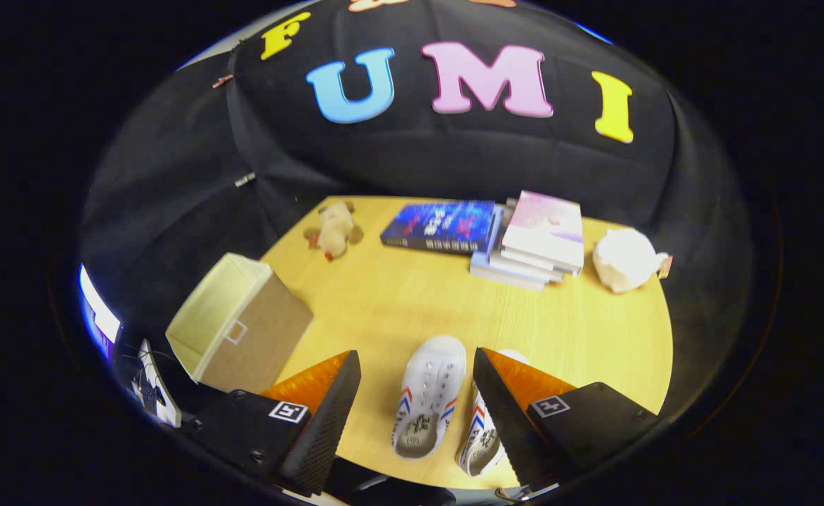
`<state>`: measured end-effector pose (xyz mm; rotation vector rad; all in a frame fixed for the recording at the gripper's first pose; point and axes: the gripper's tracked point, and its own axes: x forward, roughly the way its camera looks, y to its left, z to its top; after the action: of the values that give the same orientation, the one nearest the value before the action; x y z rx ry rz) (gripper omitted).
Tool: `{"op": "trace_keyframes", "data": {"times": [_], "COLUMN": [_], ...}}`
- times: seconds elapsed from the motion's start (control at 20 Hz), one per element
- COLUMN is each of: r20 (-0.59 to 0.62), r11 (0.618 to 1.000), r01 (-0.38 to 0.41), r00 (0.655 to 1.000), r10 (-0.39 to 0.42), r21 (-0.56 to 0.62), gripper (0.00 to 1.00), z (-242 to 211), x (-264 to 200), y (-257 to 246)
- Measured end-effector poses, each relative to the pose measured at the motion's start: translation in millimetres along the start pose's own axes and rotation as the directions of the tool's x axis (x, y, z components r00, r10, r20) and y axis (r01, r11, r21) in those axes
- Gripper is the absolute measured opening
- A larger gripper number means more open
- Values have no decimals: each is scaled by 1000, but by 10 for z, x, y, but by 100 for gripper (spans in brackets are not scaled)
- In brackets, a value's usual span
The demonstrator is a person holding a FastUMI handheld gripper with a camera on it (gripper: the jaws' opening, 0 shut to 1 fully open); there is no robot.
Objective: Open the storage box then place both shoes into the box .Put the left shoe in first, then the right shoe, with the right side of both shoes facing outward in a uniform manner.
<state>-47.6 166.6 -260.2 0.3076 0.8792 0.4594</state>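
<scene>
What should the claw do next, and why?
Probably drop onto the left shoe. The claw is open and holds nothing, that shoe lies between its fingers, the right shoe sits beside it, and the storage box already looks open.

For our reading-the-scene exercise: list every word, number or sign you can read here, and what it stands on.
Blue book cover: print too blurred to read.
Pink book: nothing legible.
Shoe between the open gripper fingers: insole print too small to read.
Second shoe: unreadable.
Storage box: blank label frame.
</scene>
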Motion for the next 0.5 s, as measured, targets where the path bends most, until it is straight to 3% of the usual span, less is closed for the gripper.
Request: {"op": "trace_keyframes", "data": {"times": [0.15,0.25,0.5], "r20": [-167,-239,-328], "r11": [1000,1000,1000], "r01": [13,18,13], "r00": [986,971,945], "r10": [-9,-14,-7], "r21": [20,15,16], "gripper": [96,89,84], "z": [-561,-824,-1163], "x": [267,404,659], "y": [-156,-231,-315]}}
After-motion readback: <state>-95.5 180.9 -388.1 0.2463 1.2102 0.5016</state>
